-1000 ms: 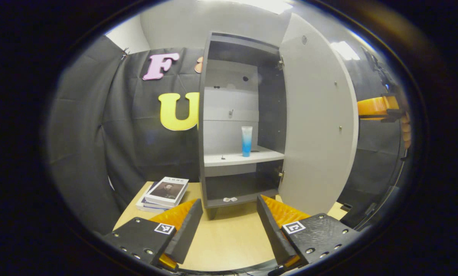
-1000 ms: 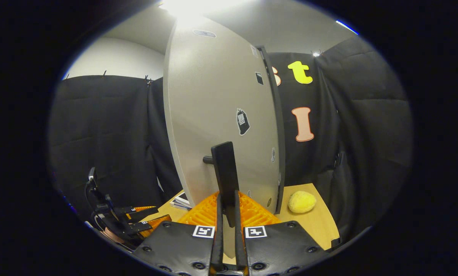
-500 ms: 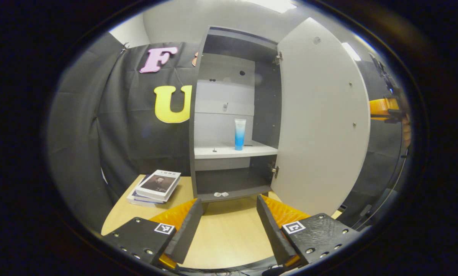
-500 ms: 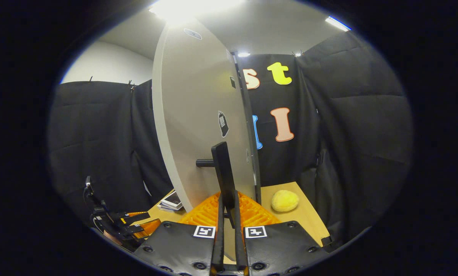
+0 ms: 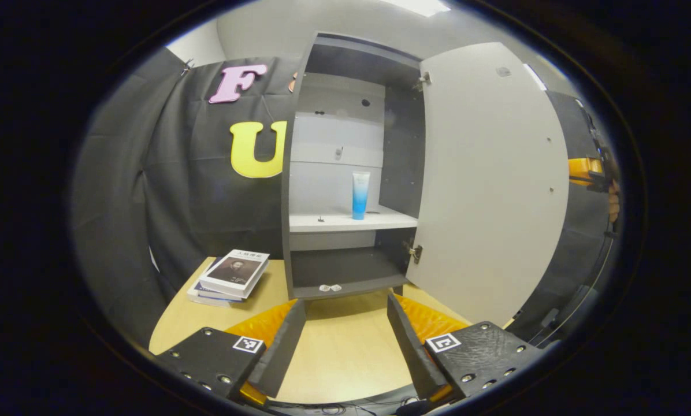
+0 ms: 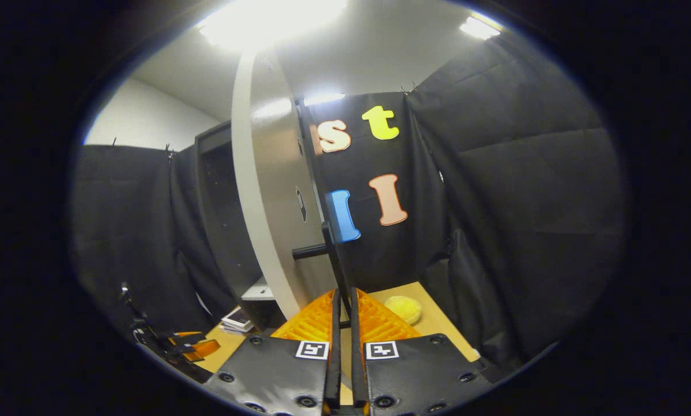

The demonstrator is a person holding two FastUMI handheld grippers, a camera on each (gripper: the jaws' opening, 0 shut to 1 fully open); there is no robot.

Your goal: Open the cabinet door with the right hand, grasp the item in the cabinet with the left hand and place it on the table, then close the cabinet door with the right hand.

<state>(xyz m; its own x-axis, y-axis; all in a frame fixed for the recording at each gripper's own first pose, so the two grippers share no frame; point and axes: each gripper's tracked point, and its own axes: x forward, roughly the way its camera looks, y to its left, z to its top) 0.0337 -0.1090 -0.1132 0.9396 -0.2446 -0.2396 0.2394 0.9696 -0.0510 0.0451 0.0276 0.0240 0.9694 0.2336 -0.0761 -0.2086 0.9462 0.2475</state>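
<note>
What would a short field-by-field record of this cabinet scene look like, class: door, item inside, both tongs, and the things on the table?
cabinet door: swung wide open
door handle: dark bar, clamped between the right tongs
item inside: blue and white tube, upright on the white shelf
left tongs: open, low over the table, short of the cabinet, holding nothing
books: stacked on the table left of the cabinet
yellow plush ball: on the table beyond the door
</note>
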